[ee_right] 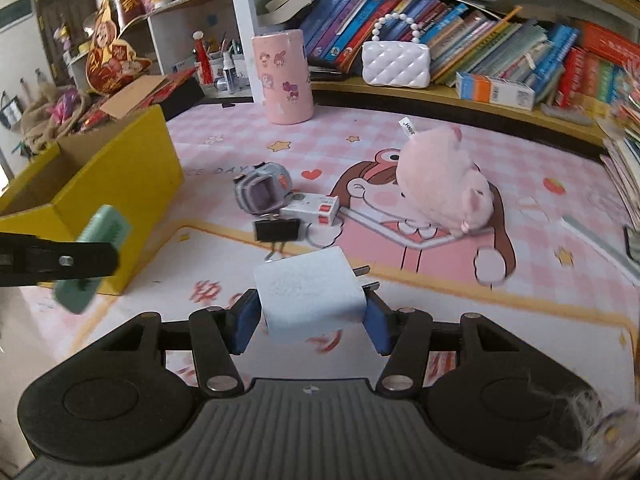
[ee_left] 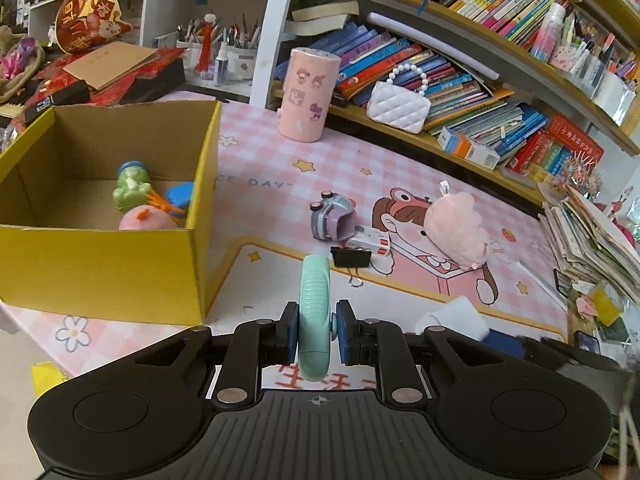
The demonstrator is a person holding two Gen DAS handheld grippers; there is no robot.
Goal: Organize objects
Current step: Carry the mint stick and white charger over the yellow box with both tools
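Observation:
My left gripper (ee_left: 317, 332) is shut on a mint-green utility knife (ee_left: 315, 316), held above the mat to the right of the yellow cardboard box (ee_left: 100, 276); the knife also shows in the right wrist view (ee_right: 94, 256). The box holds a green toy (ee_left: 130, 186), a pink ball (ee_left: 146, 218) and a blue piece (ee_left: 180, 196). My right gripper (ee_right: 312, 320) is shut on a white plug adapter (ee_right: 310, 292), held above the mat. On the mat lie a purple toy car (ee_right: 262, 192), a black binder clip (ee_right: 277, 230), a small white box (ee_right: 312, 208) and a pink plush (ee_right: 444, 180).
A pink cylinder (ee_right: 284, 76) stands at the back of the pink desk mat (ee_right: 560, 184). A white quilted purse (ee_right: 396, 64) sits on the bookshelf ledge among books. A stack of papers (ee_left: 592, 236) lies at the right edge. Clutter lies behind the box.

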